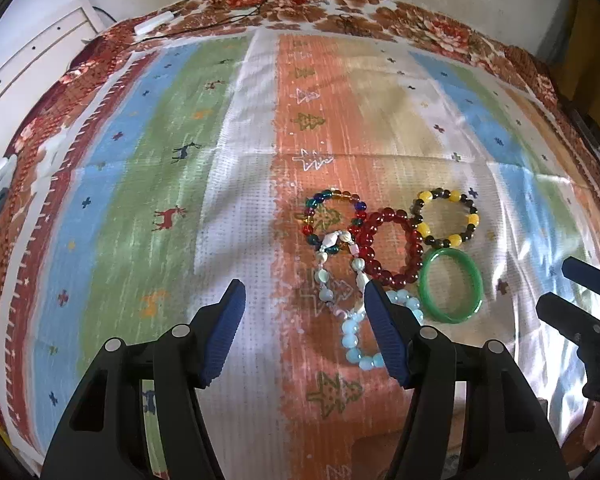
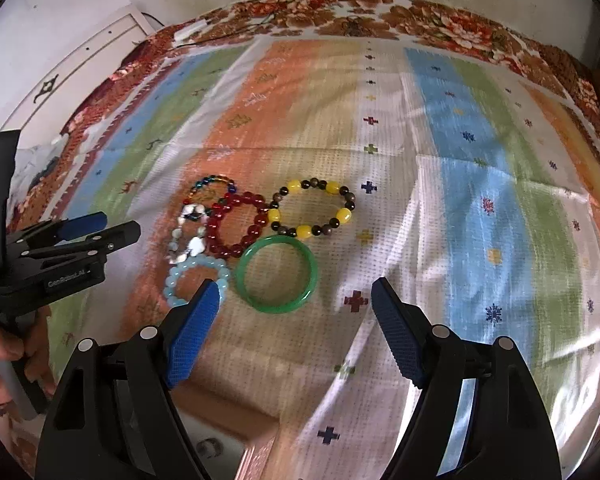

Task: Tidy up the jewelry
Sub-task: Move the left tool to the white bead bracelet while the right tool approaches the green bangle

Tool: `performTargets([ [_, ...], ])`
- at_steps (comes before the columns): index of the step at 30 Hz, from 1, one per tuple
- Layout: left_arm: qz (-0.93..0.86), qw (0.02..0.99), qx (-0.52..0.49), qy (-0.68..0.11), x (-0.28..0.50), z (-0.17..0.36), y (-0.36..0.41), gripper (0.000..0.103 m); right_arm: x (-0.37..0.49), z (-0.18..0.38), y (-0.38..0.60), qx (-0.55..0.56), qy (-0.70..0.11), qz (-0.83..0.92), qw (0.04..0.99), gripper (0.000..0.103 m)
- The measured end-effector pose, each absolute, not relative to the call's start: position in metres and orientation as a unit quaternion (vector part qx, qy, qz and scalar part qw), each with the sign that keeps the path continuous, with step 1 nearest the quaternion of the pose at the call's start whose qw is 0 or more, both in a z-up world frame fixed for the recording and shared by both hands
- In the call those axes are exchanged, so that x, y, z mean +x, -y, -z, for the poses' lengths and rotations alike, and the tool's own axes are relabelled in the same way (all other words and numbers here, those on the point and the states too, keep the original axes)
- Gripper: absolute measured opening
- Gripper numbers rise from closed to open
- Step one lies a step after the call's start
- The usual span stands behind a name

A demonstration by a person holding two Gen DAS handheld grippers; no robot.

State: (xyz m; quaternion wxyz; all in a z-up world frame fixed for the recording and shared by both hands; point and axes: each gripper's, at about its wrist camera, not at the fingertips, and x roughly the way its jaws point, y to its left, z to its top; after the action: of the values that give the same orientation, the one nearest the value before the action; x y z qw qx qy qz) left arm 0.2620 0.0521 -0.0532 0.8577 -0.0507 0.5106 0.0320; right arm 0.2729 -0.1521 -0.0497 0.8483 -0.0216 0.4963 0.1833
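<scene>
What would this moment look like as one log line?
stage: approach | left gripper: open, empty | right gripper: open, empty | solid green bangle, red bead bracelet: untouched on striped cloth

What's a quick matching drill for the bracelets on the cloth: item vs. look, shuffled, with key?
Column 1:
1. bangle
2. red bracelet
3. pale blue bracelet
4. right gripper

Column 2:
A. round dark red beads
B. open, holding nothing
C. smooth solid green ring
D. partly hidden behind a blue finger pad

Pairs: 1-C, 2-A, 3-D, 4-B
</scene>
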Motion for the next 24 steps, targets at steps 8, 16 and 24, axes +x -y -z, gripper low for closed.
performTargets([
  [8, -0.031, 0.848, -0.055, -0.526, 0.277, 0.065, -0.056, 0.062, 0.286, 0.059, 0.151, -0.019, -0.509, -0.179, 0.841, 0.078],
  [16, -0.03, 0.841, -0.046, -0.538, 0.287, 0.075, -0.053, 0.062, 0.296, 0.07, 0.147, -0.027, -0.519, -0.175, 0.836, 0.078],
  [24, -0.031, 0.829, -0.057, -0.555, 0.297, 0.088, -0.059, 0.061, 0.311, 0.085, 0.153, -0.014, -0.54, -0.163, 0.826, 0.078],
])
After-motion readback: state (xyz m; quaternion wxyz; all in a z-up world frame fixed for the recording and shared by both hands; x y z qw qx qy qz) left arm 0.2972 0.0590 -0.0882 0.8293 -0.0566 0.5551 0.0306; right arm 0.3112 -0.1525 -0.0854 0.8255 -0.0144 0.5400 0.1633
